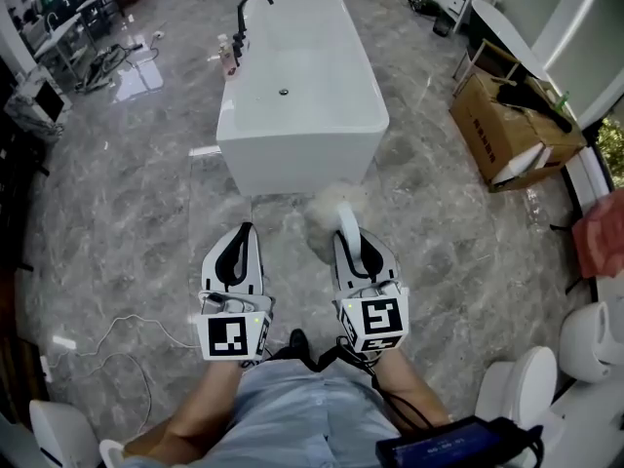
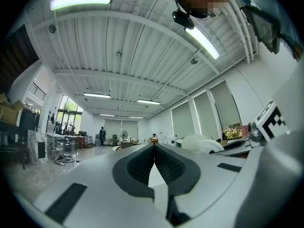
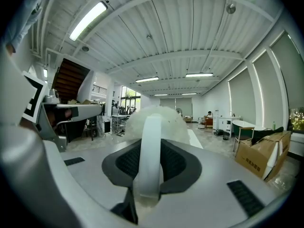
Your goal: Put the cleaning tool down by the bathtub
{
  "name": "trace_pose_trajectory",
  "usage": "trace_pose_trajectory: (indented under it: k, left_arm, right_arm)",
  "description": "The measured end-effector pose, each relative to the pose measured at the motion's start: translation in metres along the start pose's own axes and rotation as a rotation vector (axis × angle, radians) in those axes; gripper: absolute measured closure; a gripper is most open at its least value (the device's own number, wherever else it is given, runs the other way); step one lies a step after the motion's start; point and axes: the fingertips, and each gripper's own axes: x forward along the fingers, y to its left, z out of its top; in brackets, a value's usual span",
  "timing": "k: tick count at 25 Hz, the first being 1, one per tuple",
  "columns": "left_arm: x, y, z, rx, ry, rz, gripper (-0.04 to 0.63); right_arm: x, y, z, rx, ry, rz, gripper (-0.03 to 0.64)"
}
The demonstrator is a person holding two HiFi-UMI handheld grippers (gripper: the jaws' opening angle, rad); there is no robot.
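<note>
Now the fingers of the right gripper (image 1: 353, 244) pinch the fluffy white long-handled cleaning tool (image 1: 330, 211), pointing lengthwise at the glossy white rectangular bathtub (image 1: 292, 159) ahead; the left gripper (image 1: 239, 245) has fingers pressed together.

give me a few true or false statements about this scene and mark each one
1. The right gripper holds the brush. True.
2. The left gripper holds a sponge. False: its jaws are together on nothing.
3. The brush lies on the floor by the tub. False: it is in the right gripper's jaws, off the floor and short of the tub.
4. A cardboard box stands to the right of the tub. True.
5. The tub is full of water. False: it looks empty, with the drain bare.
</note>
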Motion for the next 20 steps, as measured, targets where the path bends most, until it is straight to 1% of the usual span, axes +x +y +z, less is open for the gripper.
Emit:
trace_pose_trajectory:
  k: [3,8,14,20]
  left_arm:
    - [0.01,0.008,-0.004,-0.011,0.007,0.002,0.579]
    - [0.028,0.006,-0.015,-0.008,0.039,-0.033,0.578]
    - [0.059,0.007,-0.035,-0.003,0.078,-0.044,0.578]
    - [0.111,0.002,-0.057,0.012,0.104,-0.043,0.578]
  right_arm:
    - [0.013,-0.006,0.011,-0.007,-0.012,-0.014,0.52]
    - [0.034,-0.02,0.018,-0.014,-0.008,-0.026,0.52]
    - [0.062,-0.041,-0.002,0.018,0.03,-0.031,0.52]
    - [0.105,-0.082,-0.019,0.043,0.047,-0.032,0.52]
